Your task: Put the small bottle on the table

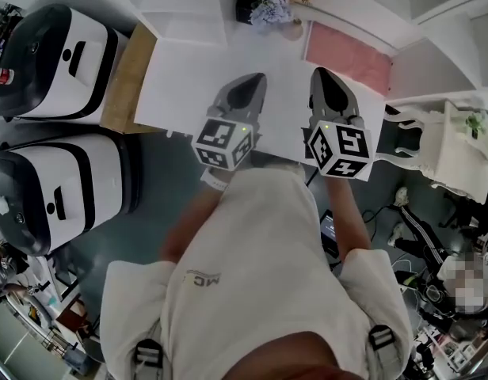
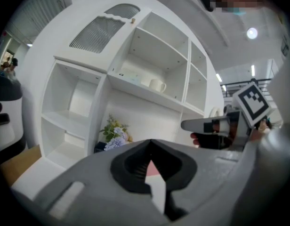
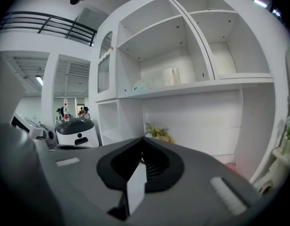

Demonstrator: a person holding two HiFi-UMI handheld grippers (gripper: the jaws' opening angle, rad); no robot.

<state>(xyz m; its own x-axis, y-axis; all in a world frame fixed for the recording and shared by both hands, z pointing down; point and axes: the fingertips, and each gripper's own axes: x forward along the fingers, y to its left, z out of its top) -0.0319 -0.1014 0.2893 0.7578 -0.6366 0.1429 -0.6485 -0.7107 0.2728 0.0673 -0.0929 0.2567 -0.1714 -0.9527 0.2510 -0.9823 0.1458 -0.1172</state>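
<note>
My left gripper [image 1: 258, 77] and right gripper [image 1: 319, 71] hover side by side over the near edge of the white table [image 1: 188, 77], both shut and empty. In the left gripper view the left gripper [image 2: 149, 142] has its jaws meeting at the tip, and the right gripper [image 2: 187, 125] shows to its right. The right gripper [image 3: 144, 139] faces a white shelf unit. On a shelf stand a white mug [image 2: 157, 84], also seen as the white mug [image 3: 171, 76], and a pale small item [image 3: 144, 84]. I cannot make out a small bottle for certain.
A flower pot [image 1: 272, 2] and a pink mat [image 1: 347, 58] lie at the table's far side. Two white machines [image 1: 62, 62] [image 1: 62, 188] stand at the left, one carrying a red-capped bottle [image 3: 66, 112]. A white chair [image 1: 434, 141] stands at the right.
</note>
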